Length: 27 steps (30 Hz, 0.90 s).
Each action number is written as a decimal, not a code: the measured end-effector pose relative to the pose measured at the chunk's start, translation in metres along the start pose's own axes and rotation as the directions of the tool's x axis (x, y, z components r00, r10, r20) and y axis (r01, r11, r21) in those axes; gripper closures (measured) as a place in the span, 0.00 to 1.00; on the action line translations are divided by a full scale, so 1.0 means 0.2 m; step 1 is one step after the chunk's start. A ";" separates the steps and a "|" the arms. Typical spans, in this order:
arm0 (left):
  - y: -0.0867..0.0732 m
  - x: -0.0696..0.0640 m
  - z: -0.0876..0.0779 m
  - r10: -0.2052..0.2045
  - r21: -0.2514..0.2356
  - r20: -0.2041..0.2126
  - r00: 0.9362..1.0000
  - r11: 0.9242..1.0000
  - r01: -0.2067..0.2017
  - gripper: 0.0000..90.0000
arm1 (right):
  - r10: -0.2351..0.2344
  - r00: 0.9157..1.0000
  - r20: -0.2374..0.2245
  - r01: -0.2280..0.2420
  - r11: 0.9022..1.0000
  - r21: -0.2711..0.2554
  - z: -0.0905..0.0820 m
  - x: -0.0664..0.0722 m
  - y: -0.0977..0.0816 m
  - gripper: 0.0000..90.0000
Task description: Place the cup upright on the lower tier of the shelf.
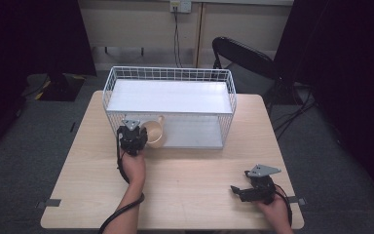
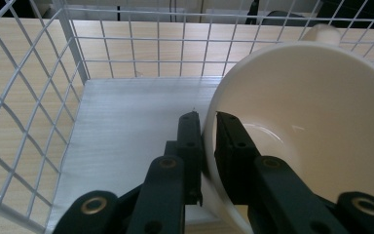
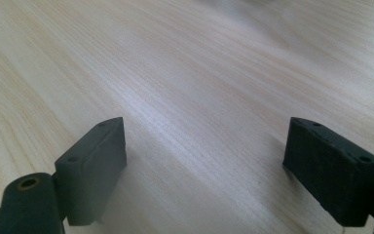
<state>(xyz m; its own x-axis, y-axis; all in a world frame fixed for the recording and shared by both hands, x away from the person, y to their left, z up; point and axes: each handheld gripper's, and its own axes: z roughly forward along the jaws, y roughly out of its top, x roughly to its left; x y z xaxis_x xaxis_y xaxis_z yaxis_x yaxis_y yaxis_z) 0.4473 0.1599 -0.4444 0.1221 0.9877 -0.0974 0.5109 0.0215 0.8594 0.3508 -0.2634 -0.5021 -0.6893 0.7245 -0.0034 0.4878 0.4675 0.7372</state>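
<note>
A light wooden worktop (image 1: 185, 180) seen from above, with a white wire rack (image 1: 169, 105) standing across its far half, at twelve o'clock from the person. The rack has a white upper shelf (image 1: 168, 96) and a white lower shelf (image 1: 195, 131), and its front is open toward the person.

The left gripper (image 1: 132, 139) reaches to the front of the rack at about eleven o'clock, held by the left hand (image 1: 134, 165). Its jaws are nearly closed and pinch the rim of a cream cup (image 1: 155, 134). In the left gripper view one jaw sits outside the cup (image 2: 311, 141) wall and the other inside it, with only the thin rim between them. The cup tilts, its mouth facing up and toward the camera, its handle at the far side, at about one o'clock. It is at the left front of the lower shelf (image 2: 126, 131), with the wire side wall at nine o'clock from it. Whether the cup rests on the shelf or is lifted cannot be told.

The right gripper (image 1: 253, 191) is at about four o'clock on the worktop, well apart from the rack, held by the right hand (image 1: 275, 212). Its jaws point toward nine o'clock. In the right gripper view the right gripper (image 3: 219, 165) has its jaws spread wide with nothing between them, low over the bare wood (image 3: 199, 87).

A black folding chair (image 1: 246, 61) stands behind the worktop at one o'clock, on grey carpet (image 1: 29, 141).
</note>
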 end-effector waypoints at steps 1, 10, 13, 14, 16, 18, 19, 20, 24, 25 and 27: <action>0.00 0.00 0.00 0.001 -0.002 0.002 1.000 1.000 -0.001 0.90 | 0.000 1.000 0.000 0.000 1.000 0.000 0.00 0.00 0.00 0.17; 0.01 0.00 0.01 -0.012 -0.007 0.008 1.000 1.000 0.012 0.84 | 0.000 1.000 0.000 0.000 1.000 0.000 0.00 0.00 0.00 0.17; 0.01 0.00 0.01 -0.015 -0.010 0.009 1.000 1.000 0.015 0.84 | 0.000 1.000 0.000 0.000 1.000 0.000 0.00 0.00 0.00 0.17; 0.00 0.00 0.01 -0.017 -0.012 0.010 1.000 1.000 0.017 0.84 | -0.001 1.000 0.000 0.001 1.000 0.000 0.00 0.00 0.00 0.17; 0.00 0.01 0.00 -0.023 -0.015 0.011 1.000 1.000 0.024 0.84 | 0.000 1.000 0.000 0.000 1.000 0.000 0.00 0.00 0.00 0.17; 0.00 0.01 0.00 -0.028 -0.021 0.012 1.000 0.999 0.028 0.84 | 0.000 1.000 0.000 0.000 1.000 0.000 0.00 0.00 0.00 0.17; 0.01 0.02 0.00 -0.031 -0.028 0.016 0.999 0.999 0.032 0.84 | -0.001 1.000 0.000 0.001 1.000 0.000 0.00 0.00 0.00 0.17; 0.01 0.02 -0.01 -0.026 -0.030 0.014 1.000 0.999 0.026 0.84 | 0.000 1.000 0.000 0.000 1.000 0.000 0.00 0.00 0.00 0.17; 0.03 0.03 -0.02 -0.021 -0.042 0.013 1.000 0.999 0.021 0.79 | -0.001 1.000 0.000 0.001 1.000 0.000 0.00 0.00 0.00 0.17; 0.03 0.03 -0.02 -0.021 -0.042 0.013 1.000 0.999 0.021 0.78 | -0.001 1.000 0.000 0.001 1.000 0.000 0.00 0.00 0.00 0.17; 0.02 0.04 -0.02 -0.015 -0.039 0.013 1.000 0.999 0.016 0.75 | 0.000 1.000 0.000 0.000 1.000 0.000 0.00 0.00 0.00 0.17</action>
<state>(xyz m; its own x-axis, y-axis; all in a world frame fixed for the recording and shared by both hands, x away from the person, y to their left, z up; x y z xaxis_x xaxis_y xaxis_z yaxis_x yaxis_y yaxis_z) 0.4465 0.1679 -0.4393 0.1253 0.9852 -0.1171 0.4792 0.0432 0.8766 0.3507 -0.2634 -0.5021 -0.6895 0.7243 -0.0036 0.4876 0.4678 0.7372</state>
